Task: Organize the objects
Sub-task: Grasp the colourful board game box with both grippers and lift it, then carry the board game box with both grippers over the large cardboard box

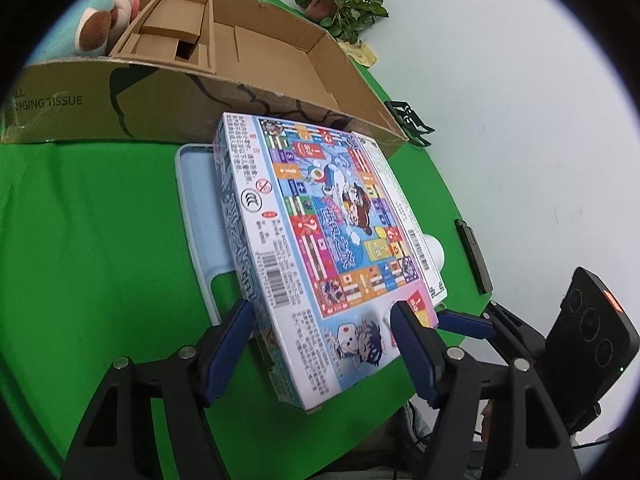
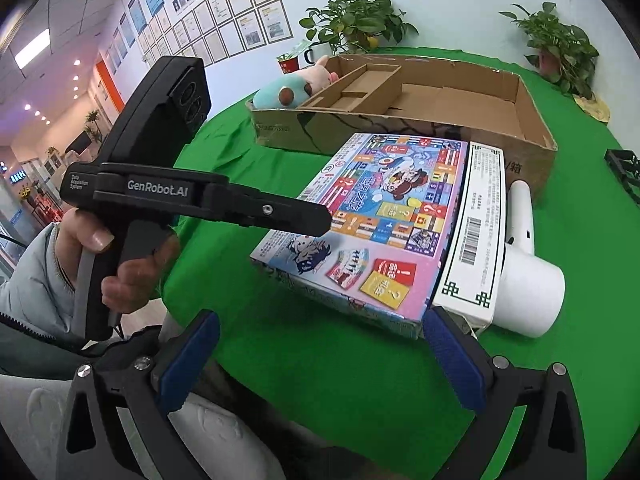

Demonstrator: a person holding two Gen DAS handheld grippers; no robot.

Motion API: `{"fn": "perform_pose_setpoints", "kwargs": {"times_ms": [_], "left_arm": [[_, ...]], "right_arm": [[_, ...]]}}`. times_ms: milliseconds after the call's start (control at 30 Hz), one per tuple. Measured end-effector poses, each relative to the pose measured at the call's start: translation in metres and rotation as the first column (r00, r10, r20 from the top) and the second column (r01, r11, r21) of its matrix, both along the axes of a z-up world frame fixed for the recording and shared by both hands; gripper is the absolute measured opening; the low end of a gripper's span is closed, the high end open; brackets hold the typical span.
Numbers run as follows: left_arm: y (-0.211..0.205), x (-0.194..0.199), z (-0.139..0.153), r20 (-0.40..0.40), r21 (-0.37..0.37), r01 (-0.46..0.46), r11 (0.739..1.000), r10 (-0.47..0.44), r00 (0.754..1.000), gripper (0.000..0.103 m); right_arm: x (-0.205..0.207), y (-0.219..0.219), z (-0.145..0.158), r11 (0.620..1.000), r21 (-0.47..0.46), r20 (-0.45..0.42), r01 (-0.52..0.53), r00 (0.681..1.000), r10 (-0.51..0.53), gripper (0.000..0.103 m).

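While the left gripper (image 1: 324,320) is pinching the board game box (image 1: 320,216) at mid-frame, the right gripper (image 2: 320,344) is hanging wide open; next it's probably heading into the cardboard box (image 1: 280,98) up top.

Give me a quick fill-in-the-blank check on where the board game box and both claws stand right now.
The left claw has its fingers on either side of the ____ box.
The tablecloth is ____.
The plush toy sits at one end of the ____ box.
Both of the right claw fingers are ____ in colour.

Missing: board game; green; cardboard; blue
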State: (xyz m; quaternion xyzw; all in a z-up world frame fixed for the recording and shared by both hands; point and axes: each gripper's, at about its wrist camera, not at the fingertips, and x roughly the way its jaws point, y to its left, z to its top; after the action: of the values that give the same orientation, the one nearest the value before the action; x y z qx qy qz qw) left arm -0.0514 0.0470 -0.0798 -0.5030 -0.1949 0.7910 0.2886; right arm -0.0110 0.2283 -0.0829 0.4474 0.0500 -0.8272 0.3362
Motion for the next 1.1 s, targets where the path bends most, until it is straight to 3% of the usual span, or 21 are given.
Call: {"fn": "perform_pose_setpoints", "kwargs": {"times_ms": [167, 300, 500, 833, 1100], "left_arm": [[-0.001, 0.004, -0.008, 0.025, 0.002, 0.007, 1.0, -0.007, 1.0, 0.065], [-0.008, 0.001, -0.014, 0.04, 0.026, -0.018, 0.999, 0.017, 0.999, 0.063], [-0.02, 0.003, -0.014, 0.047, -0.009, -0.054, 0.998, 0.054, 0.997, 0.063], [-0.052, 0.033, -0.011, 0.043, -0.073, -0.09, 0.993, 0.094, 0.995, 0.063], [-0.068, 0.027, -0.02, 0.068, -0.011, -0.15, 0.989, 0.15, 0.986, 0.062]], "right_arm": [[-0.013, 0.003, -0.011, 0.999, -0.018, 0.042, 0.048, 0.998, -0.047, 0.103], [-0.012, -0.005, -0.016, 0.999, -0.02, 0.045, 0.031, 0.999, -0.03, 0.103], [-0.007, -0.022, -0.013, 1.0, -0.019, 0.031, 0.004, 1.0, -0.004, 0.103], [0.009, -0.055, -0.016, 0.992, -0.052, 0.065, -0.113, 0.991, 0.116, 0.103], [-0.013, -0.041, -0.006, 0.995, -0.103, 0.09, -0.006, 0.996, 0.015, 0.102]]}}
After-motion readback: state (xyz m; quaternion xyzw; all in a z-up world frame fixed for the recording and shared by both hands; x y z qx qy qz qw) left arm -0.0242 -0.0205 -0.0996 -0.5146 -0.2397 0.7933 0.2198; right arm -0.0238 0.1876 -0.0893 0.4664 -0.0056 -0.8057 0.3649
